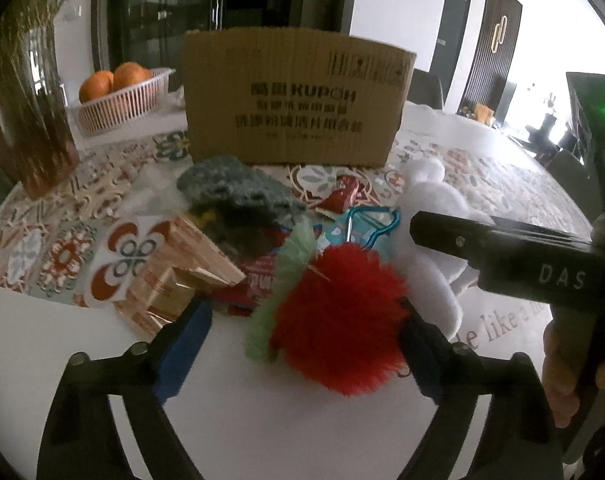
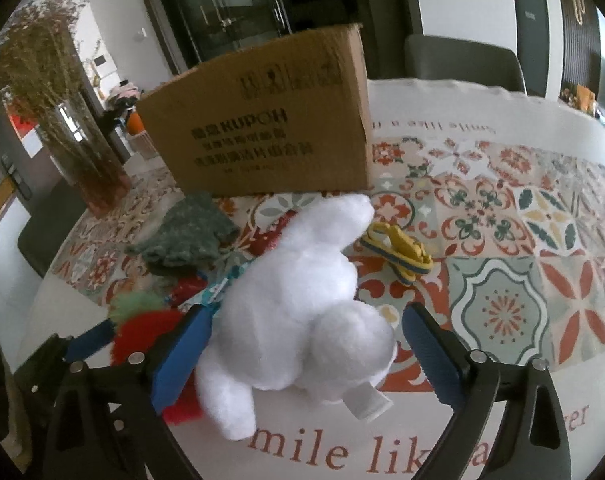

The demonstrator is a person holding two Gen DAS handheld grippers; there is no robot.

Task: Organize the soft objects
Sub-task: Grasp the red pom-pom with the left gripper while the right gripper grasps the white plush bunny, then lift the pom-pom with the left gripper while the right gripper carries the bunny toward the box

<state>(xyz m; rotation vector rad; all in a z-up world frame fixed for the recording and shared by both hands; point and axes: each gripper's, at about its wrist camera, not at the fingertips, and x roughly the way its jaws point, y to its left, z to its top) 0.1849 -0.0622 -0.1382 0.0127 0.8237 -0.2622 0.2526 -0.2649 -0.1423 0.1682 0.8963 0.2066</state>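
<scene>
Left gripper [image 1: 302,344] spread wide around red pompom [image 1: 342,316] near table edge, not pinching. Right gripper [image 2: 302,344] spread around white plush [image 2: 302,304]. Both prob light, squashy, fur slippery w/ shallow bite: grab mid-body. Box [image 1: 294,96] behind.

I saw red pompom [image 1: 340,320] lower centre, green fluff touching its left; white plush [image 2: 298,316] centre frame; grey-green knit [image 2: 182,236] left of centre.

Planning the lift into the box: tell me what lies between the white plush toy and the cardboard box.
In the right wrist view, only bare patterned tablecloth separates the white plush toy from the cardboard box; the grey-green knitted piece lies off to the left.
</scene>
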